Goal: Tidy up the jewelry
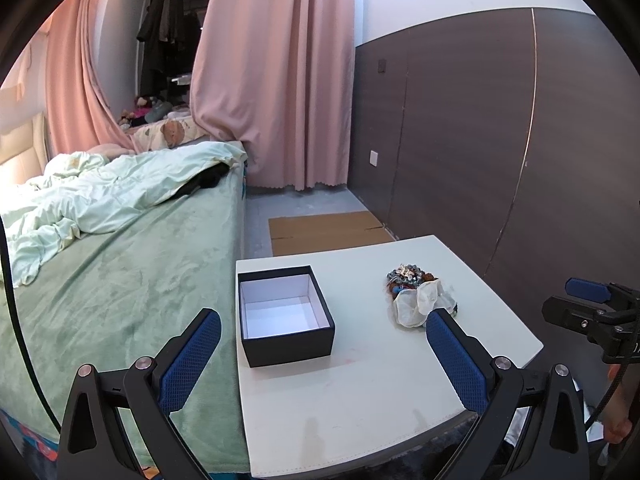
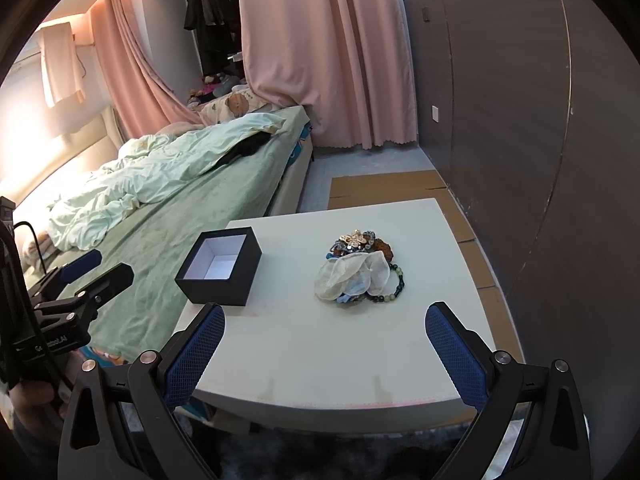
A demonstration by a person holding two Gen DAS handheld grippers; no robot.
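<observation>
A bedroom with pink curtains [image 2: 328, 52] and a green-covered bed [image 1: 120, 280] frames a white surface [image 2: 320, 344] at the bedside. On it sit an open, empty black box [image 2: 220, 270] and, apart to its right, a jewelry pile [image 2: 358, 272] of beads and pale fabric. Both the left gripper [image 1: 322, 346] and right gripper [image 2: 324, 338] hang spread and empty, short of the items. Sorting looks not yet begun; next, one gripper likely needs to pinch a single piece and carry it into the box.

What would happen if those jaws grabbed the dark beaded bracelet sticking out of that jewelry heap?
The dark beaded bracelet would probably droop limply, since it lies in a loose curve. It may drag neighbours along, because it disappears under the sheer white pouch in the tangled jewelry pile. Its round, glossy beads look apt to slip.
</observation>
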